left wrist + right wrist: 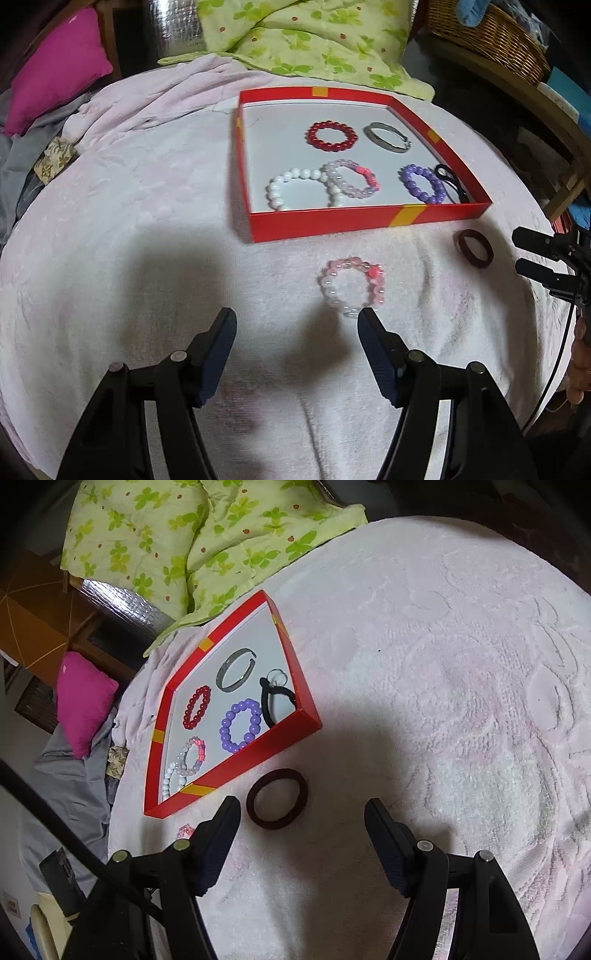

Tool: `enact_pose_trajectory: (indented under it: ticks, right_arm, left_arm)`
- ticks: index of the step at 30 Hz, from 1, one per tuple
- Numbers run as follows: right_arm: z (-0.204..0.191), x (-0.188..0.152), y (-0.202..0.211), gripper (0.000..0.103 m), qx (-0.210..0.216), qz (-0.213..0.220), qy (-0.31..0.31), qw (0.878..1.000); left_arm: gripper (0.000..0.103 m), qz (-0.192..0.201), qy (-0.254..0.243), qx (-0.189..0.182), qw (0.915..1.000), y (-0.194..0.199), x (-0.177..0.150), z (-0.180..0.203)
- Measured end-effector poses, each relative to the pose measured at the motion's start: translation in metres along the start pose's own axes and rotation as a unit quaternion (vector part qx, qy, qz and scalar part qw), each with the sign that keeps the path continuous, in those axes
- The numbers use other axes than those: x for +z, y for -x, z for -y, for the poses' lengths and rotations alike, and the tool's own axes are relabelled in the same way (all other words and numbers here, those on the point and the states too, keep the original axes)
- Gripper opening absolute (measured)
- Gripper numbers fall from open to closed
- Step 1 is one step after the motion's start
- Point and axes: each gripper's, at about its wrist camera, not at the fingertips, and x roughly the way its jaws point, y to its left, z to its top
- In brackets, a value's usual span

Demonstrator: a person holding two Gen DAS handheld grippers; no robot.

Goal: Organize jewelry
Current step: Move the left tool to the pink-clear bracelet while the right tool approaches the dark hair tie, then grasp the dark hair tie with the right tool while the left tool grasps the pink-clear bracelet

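Two pieces lie outside the red box (354, 221) on the pink towel (147, 206): a pink bead bracelet (352, 286) just ahead of the left gripper (297, 332), and a dark hair band (277, 798) ahead of the right gripper (302, 821). Both sets of jaws stand wide open and empty. The bracelet lies off to one side of the left jaws, so closing there may only nudge it or pinch towel pile. The band sits close to the box wall, which the right jaws could knock.

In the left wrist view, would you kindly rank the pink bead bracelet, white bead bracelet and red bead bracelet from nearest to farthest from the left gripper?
From the left gripper:
1. Pink bead bracelet, on the towel, outside the box.
2. White bead bracelet, at the box's near wall.
3. Red bead bracelet, deeper inside.
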Motion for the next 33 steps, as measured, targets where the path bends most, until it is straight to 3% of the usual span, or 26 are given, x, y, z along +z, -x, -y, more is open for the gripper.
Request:
enact_pose_trajectory:
  ticks: [9,17,31,33]
  right_arm:
    - [-0.002,-0.001,0.002,0.073,0.002,0.007,0.009,1.000]
    - [-0.008,-0.003,-0.006,0.053,-0.004,0.010,0.016,1.000]
    - [-0.009,-0.003,-0.008,0.051,-0.013,0.019,0.027,0.999]
    - [-0.014,-0.003,-0.012,0.030,-0.017,0.017,0.041,0.999]
  left_arm:
    - [0.069,-0.007,-0.018,0.009,0.9998,-0.006,-0.002,0.011]
    - [0.069,-0.006,-0.017,0.001,0.9998,-0.005,-0.002,0.010]
    - [0.069,-0.005,-0.019,-0.004,0.9998,-0.005,-0.002,0.012]
    - [0.069,-0.005,-0.019,-0.008,0.9998,-0.005,-0.002,0.012]
